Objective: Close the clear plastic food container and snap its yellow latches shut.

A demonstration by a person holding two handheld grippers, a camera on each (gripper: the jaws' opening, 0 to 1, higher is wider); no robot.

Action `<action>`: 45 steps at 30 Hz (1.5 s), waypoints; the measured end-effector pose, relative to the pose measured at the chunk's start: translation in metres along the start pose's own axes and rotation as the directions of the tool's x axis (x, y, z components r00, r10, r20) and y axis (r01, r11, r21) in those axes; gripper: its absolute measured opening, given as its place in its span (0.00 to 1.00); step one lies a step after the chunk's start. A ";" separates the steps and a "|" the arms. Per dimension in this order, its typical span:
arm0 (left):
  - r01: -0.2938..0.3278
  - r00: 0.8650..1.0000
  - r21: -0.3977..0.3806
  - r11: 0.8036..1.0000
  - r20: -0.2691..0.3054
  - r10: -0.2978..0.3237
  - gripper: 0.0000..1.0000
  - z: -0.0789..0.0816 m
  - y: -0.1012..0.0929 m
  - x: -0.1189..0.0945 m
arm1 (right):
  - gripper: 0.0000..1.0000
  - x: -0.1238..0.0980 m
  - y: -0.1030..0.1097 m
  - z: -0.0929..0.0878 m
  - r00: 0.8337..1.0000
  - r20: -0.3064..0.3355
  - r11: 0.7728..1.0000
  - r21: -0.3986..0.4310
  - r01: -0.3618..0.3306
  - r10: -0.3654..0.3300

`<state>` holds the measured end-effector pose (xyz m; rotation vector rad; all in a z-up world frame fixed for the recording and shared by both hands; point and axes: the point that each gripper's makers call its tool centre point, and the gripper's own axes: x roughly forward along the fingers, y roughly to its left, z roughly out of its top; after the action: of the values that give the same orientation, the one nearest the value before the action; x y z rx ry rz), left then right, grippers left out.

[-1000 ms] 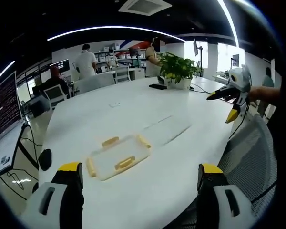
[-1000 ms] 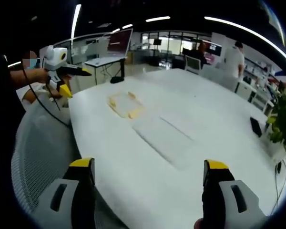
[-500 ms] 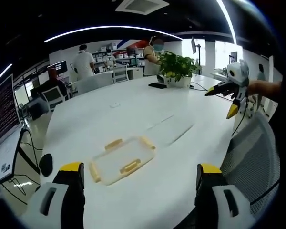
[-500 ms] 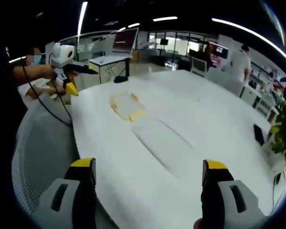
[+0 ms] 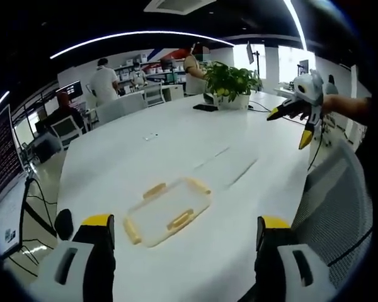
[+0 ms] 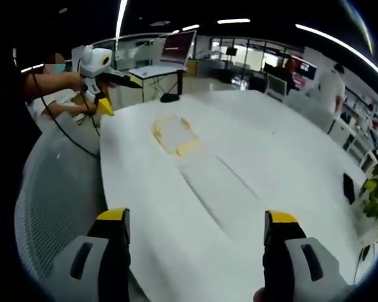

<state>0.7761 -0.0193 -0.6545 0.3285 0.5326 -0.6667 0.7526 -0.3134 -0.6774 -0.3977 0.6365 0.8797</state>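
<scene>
So the clear container [image 5: 168, 214] with its 4 yellow latches [image 5: 180, 219] sits on the white tabletop [image 5: 176, 151], well ahead of the left gripper [image 5: 184, 264]. The right gripper [image 6: 195, 258] hangs over the near edge. Both have their fingers spread wide, holding nothing.

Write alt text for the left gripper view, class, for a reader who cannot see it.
A clear plastic lid with yellow latches lies flat on a white table, just ahead of the open left tongs. The right tongs, held by a hand, hover at upper right above a mesh chair. A potted plant and people stand beyond.
</scene>
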 end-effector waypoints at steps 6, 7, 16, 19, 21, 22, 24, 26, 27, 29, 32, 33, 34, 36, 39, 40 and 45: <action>0.010 1.000 0.013 1.000 -0.012 -0.010 0.89 -0.001 0.005 0.004 | 0.84 0.004 -0.004 0.003 1.000 -0.013 0.999 -0.029 -0.014 0.014; 0.012 1.000 0.016 1.000 -0.017 -0.012 0.88 -0.002 0.006 0.004 | 0.84 0.005 -0.005 0.004 1.000 -0.013 0.999 -0.034 -0.016 0.016; 0.037 0.999 0.037 0.999 -0.040 -0.035 0.86 -0.010 0.011 0.011 | 0.81 0.016 -0.007 0.006 0.999 -0.024 0.997 -0.069 -0.046 0.045; 0.046 0.998 0.042 0.998 -0.052 -0.044 0.85 -0.014 0.012 0.013 | 0.80 0.021 -0.009 0.009 0.999 -0.010 0.996 -0.066 -0.052 0.051; 0.052 0.997 0.050 0.997 -0.064 -0.048 0.84 -0.018 0.014 0.015 | 0.79 0.024 -0.010 0.011 0.998 -0.007 0.996 -0.068 -0.055 0.055; 0.054 0.996 0.054 0.997 -0.069 -0.050 0.84 -0.020 0.014 0.016 | 0.79 0.025 -0.011 0.011 0.998 -0.006 0.996 -0.070 -0.055 0.055; 0.057 0.996 0.059 0.997 -0.078 -0.052 0.83 -0.023 0.016 0.018 | 0.78 0.029 -0.012 0.013 0.998 -0.005 0.996 -0.075 -0.057 0.056; 0.061 0.995 0.064 0.996 -0.088 -0.056 0.82 -0.025 0.018 0.019 | 0.77 0.031 -0.013 0.015 0.998 -0.004 0.995 -0.080 -0.061 0.061; 0.063 0.994 0.067 0.996 -0.093 -0.057 0.81 -0.027 0.020 0.020 | 0.77 0.033 -0.013 0.016 0.998 -0.004 0.994 -0.083 -0.065 0.065; 0.067 0.993 0.072 0.995 -0.101 -0.060 0.80 -0.029 0.022 0.021 | 0.76 0.036 -0.014 0.017 0.997 -0.005 0.993 -0.091 -0.072 0.072; 0.075 0.991 0.086 0.993 -0.118 -0.065 0.79 -0.032 0.027 0.023 | 0.75 0.042 -0.015 0.020 0.997 -0.009 0.991 -0.108 -0.083 0.082; 0.076 0.991 0.088 0.993 -0.120 -0.065 0.78 -0.033 0.029 0.024 | 0.74 0.043 -0.015 0.021 0.996 -0.010 0.990 -0.112 -0.086 0.085; 0.077 0.990 0.090 0.993 -0.124 -0.066 0.78 -0.033 0.030 0.024 | 0.74 0.044 -0.015 0.022 0.996 -0.009 0.989 -0.115 -0.088 0.088; 0.083 0.989 0.099 0.992 -0.134 -0.070 0.77 -0.034 0.034 0.026 | 0.73 0.049 -0.015 0.024 0.995 -0.013 0.988 -0.120 -0.098 0.097; 0.094 0.986 0.112 0.989 -0.146 -0.078 0.76 -0.034 0.038 0.029 | 0.72 0.053 -0.015 0.027 0.994 -0.016 0.986 -0.130 -0.109 0.108; 0.100 0.985 0.120 0.988 -0.153 -0.081 0.75 -0.035 0.040 0.030 | 0.71 0.055 -0.015 0.028 0.994 -0.016 0.985 -0.132 -0.114 0.113; 0.115 0.980 0.139 0.984 -0.176 -0.090 0.73 -0.036 0.048 0.035 | 0.68 0.061 -0.013 0.034 0.991 -0.026 0.980 -0.150 -0.132 0.130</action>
<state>0.8181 0.0156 -0.6982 0.5034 0.6668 -0.7852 0.8039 -0.2664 -0.6920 -0.5046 0.6176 1.0555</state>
